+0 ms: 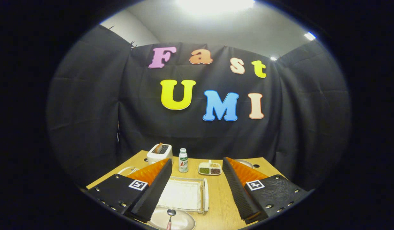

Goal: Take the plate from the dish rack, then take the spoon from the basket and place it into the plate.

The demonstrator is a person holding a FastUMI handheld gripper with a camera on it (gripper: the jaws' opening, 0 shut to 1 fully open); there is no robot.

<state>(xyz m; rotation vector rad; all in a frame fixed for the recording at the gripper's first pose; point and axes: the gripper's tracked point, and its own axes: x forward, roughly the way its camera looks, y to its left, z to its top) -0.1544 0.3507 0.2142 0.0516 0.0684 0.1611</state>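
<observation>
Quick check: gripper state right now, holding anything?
Gripper: open, jaws spread wide with nothing between them; the spoon lies on the plate on the table below.

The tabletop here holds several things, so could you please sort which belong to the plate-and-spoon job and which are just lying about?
Job:
plate
spoon, lying in the plate
gripper, fingers open above the table

Lying about:
toaster
bottle
divided dish of grains
wire tray
</observation>
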